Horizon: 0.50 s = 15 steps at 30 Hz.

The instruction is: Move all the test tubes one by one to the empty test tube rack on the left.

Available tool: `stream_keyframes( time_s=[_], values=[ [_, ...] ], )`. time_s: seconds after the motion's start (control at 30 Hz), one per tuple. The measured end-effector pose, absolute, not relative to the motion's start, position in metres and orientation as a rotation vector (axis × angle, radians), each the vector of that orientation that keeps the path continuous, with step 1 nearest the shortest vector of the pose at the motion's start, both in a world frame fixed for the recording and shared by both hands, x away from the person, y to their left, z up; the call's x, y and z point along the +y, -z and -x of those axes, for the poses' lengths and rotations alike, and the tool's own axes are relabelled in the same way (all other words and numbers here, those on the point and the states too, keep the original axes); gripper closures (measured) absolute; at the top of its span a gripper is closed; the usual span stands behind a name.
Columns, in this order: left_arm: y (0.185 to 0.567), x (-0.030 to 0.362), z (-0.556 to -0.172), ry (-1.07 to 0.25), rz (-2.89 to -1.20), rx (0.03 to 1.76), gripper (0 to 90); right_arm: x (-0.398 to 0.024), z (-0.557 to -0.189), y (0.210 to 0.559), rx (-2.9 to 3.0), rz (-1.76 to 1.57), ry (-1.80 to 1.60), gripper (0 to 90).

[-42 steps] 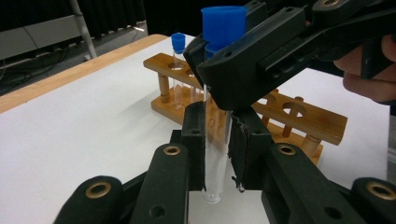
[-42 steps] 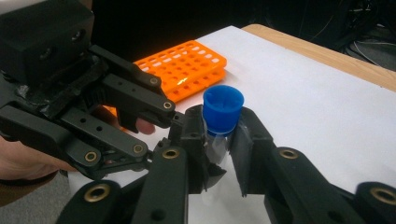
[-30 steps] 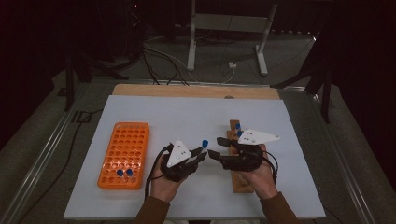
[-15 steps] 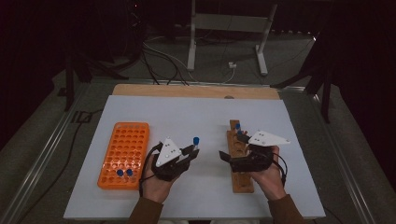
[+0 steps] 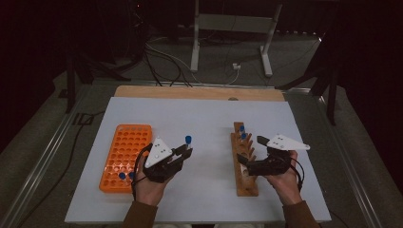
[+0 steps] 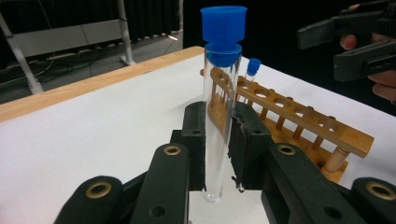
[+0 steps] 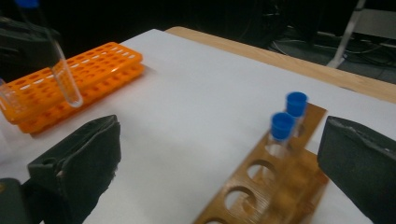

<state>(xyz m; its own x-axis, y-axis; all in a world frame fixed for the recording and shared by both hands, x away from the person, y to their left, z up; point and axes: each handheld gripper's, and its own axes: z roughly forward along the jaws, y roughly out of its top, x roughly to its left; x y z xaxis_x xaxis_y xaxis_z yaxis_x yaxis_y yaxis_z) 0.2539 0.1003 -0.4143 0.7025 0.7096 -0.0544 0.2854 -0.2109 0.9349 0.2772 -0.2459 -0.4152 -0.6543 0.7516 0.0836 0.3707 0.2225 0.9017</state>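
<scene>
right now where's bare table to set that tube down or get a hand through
The white table lies bare between the orange rack and the wooden rack, and in the wide strip beyond both racks up to the wooden edge. It is crowded near the front, where the left tool clamps the blue-capped tube and the open right tool hovers over the wooden rack.

**A lab-style test bench in a dark room**

A white table (image 5: 209,118) with a wooden far edge stands on a grey floor. On it, at 9 o'clock, lies an orange tube rack (image 5: 124,156); at 3 o'clock, a wooden test-tube rack (image 5: 244,164) with blue-capped tubes (image 5: 242,132). Beyond, at 12 o'clock, a metal stand (image 5: 230,33), loose cables (image 5: 166,61) and black curtains suggest a recording setup.
</scene>
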Motion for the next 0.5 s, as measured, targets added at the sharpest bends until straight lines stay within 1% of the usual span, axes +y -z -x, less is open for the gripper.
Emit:
stream_keyframes(
  time_s=[0.5],
  values=[
    [0.405,0.134,-0.248,-0.511,-1.751,0.826,78.1,-0.279,-0.274,0.427,2.058,-1.138,-1.429,0.0]
  ],
)
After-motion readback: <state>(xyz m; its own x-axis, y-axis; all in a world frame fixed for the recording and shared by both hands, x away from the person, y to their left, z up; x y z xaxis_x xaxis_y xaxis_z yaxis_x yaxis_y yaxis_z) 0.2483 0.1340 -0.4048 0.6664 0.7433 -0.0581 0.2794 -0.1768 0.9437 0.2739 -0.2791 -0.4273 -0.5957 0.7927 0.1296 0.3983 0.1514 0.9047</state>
